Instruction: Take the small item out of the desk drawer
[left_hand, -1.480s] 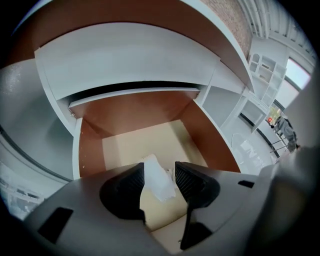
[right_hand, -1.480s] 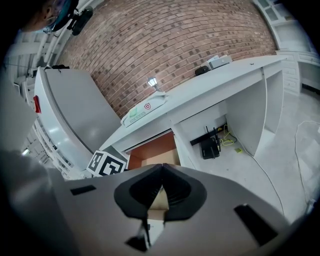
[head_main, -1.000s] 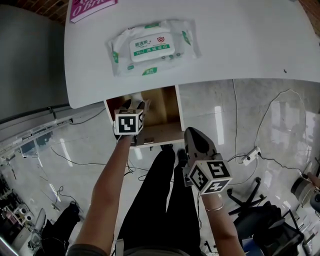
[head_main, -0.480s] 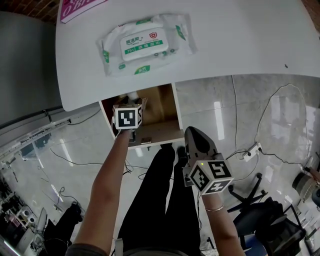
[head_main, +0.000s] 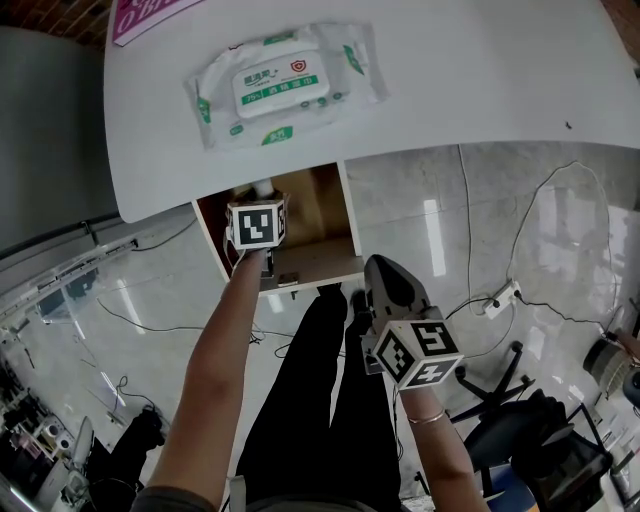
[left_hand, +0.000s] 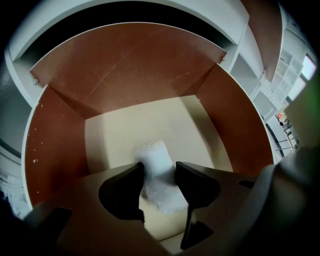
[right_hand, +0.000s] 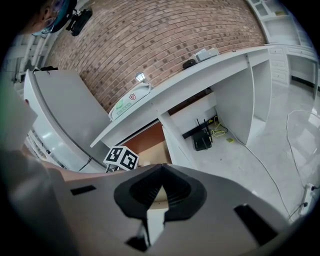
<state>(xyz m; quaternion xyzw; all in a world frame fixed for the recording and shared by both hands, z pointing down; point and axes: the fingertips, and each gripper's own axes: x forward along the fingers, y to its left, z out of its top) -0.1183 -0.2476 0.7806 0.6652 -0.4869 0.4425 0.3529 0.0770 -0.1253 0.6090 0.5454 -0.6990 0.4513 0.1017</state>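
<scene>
A small white sock (left_hand: 158, 176) lies on the pale floor of the open brown drawer (left_hand: 125, 70). My left gripper (left_hand: 160, 172) reaches into the drawer and its jaws press against both sides of the sock. In the head view its marker cube (head_main: 256, 222) sits at the drawer's mouth (head_main: 325, 262), under the white desk's edge (head_main: 480, 90), and the jaws are hidden. My right gripper (head_main: 385, 275) hangs below and right of the drawer, shut and empty; in its own view the tips (right_hand: 161, 167) meet.
A pack of wet wipes (head_main: 285, 85) and a pink sign (head_main: 150, 15) lie on the desk. The person's dark legs (head_main: 310, 400) stand below the drawer. Cables and a power strip (head_main: 497, 298) lie on the glossy floor; an office chair (head_main: 520, 430) stands lower right.
The left gripper has pushed a little deeper into the drawer, its cube moving up toward the desk edge. The right gripper has stayed in place, shut.
</scene>
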